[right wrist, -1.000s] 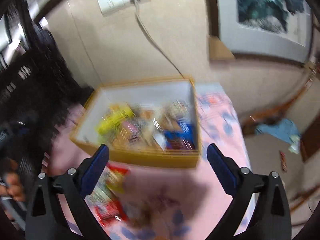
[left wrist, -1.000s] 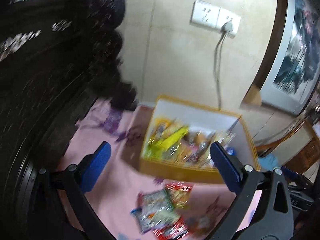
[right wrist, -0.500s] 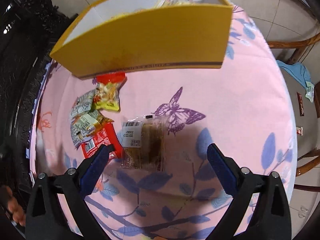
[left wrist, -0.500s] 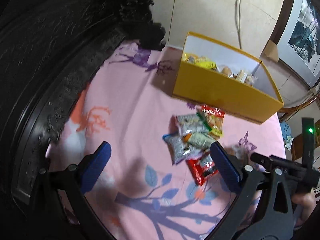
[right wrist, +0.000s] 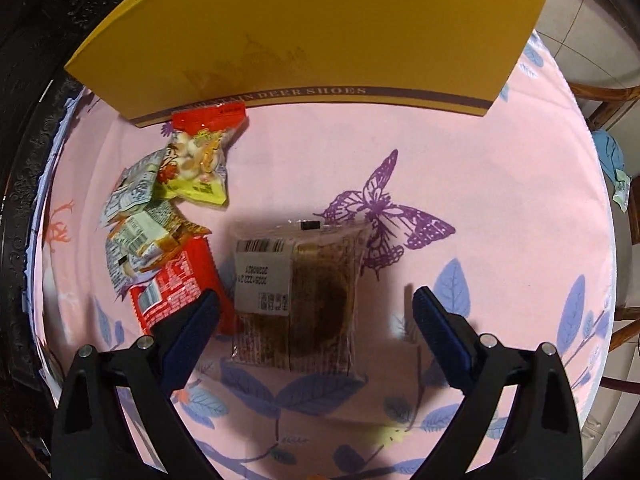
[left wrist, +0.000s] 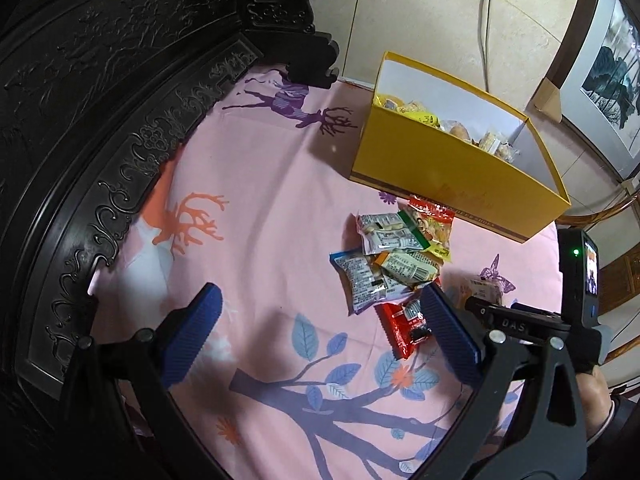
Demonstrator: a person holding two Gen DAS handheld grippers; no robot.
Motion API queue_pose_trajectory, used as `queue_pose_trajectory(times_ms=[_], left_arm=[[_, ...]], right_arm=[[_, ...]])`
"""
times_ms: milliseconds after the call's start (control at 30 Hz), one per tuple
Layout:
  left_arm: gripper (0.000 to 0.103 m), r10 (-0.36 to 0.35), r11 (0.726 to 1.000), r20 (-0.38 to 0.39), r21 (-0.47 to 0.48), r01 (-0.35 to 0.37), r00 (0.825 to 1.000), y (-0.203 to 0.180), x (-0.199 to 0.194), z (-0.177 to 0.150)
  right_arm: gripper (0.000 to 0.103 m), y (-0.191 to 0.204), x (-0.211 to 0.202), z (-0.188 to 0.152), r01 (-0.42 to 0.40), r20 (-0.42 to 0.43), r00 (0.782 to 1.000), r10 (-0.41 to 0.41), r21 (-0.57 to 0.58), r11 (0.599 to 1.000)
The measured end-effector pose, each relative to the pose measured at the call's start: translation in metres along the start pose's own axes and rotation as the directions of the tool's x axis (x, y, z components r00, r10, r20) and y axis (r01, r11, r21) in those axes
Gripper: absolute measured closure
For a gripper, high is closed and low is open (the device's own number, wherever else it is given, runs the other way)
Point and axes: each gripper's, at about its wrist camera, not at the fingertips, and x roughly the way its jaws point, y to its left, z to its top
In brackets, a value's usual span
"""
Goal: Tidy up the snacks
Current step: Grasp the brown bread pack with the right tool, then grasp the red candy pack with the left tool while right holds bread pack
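cake pack (right wrist: 296,300): light, soft, slippery wrap; lies between the right gripper (right wrist: 316,316) fingers, which are wide apart, holding nothing
where to hold: both side edges, gently
left gripper (left wrist: 320,336): wide apart, holding nothing

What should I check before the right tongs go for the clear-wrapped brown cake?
1. Right tongs open: ok, the jaws stand wide apart with nothing between them.
2. Clear-wrapped brown cake lined up: ok, it lies flat on the pink cloth between the blue pads.
3. Neighbours clear: not ok, the red packet lies against the cake's left edge, under the left pad.
4. Yellow box open and has room: ok, the left view shows it without a lid and only partly filled.
5. Left tongs out of the way: ok, open and empty, off to the left of the snack pile.
6. Height above the cake: cannot tell.
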Motion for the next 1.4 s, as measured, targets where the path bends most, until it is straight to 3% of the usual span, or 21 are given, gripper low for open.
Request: queue_pose_trajectory(times_ms=[200,233,300,433,533,667,767,800,900,1100,1300,1400], left_arm=[[0.002,0.005,1.0,-0.012,0.004,-0.005,1.0,0.001,0.004,0.0],[0.002,0.006,1.0,-0.014,0.005,-0.005,1.0,0.002,0.005,-0.001],[0.002,0.002,1.0,-0.015,0.007,-0.001,1.0,0.002,0.007,-0.002],[0.002,-0.042,0.997,-0.027,0.058,0.043,0.999,-0.007,0.012,-0.005],[0.002,-0.074,0.983,-0.016,0.166,0.075,0.997,-0.026,0.016,-0.011],[0.002,-0.143,0.927,-0.006,0.349,0.136,0.99,-0.058,0.027,-0.025],[0.002,-0.185,0.859,-0.004,0.486,0.164,0.983,-0.081,0.04,-0.037],[0.002,-0.2,0.823,-0.015,0.541,0.176,0.98,-0.09,0.048,-0.043],[0.002,-0.211,0.755,-0.047,0.627,0.193,0.976,-0.105,0.063,-0.053],[0.002,-0.224,0.66,-0.103,0.715,0.228,0.969,-0.117,0.082,-0.067],[0.004,-0.208,0.636,-0.138,0.733,0.241,0.968,-0.12,0.103,-0.07],[0.025,-0.214,0.627,-0.18,0.728,0.277,0.96,-0.123,0.114,-0.07]], right_arm=[[0.015,0.009,0.01,0.003,0.037,-0.005,0.999,-0.037,-0.024,0.999],[0.022,0.013,0.011,0.003,0.065,0.009,0.998,-0.064,-0.045,0.997],[0.048,0.024,0.01,0.002,0.102,0.069,0.993,-0.094,-0.139,0.985],[0.048,0.013,0.005,-0.004,0.04,0.079,0.996,-0.031,-0.114,0.993],[0.048,-0.004,-0.002,-0.011,-0.016,0.078,0.997,0.022,-0.071,0.997],[0.048,-0.022,-0.007,-0.024,-0.028,0.046,0.999,0.03,-0.037,0.999],[0.048,-0.034,-0.01,-0.027,-0.037,0.031,0.999,0.037,0.0,0.999],[0.048,-0.037,-0.012,-0.027,-0.038,0.03,0.999,0.037,0.007,0.999],[0.048,-0.037,-0.017,-0.031,-0.038,0.03,0.999,0.038,0.011,0.999],[0.047,-0.039,-0.015,-0.033,-0.046,0.036,0.998,0.046,0.015,0.999],[0.046,-0.04,-0.014,-0.032,-0.054,0.041,0.998,0.053,0.016,0.998],[0.046,-0.038,-0.014,-0.033,-0.051,0.045,0.998,0.05,0.007,0.999]])
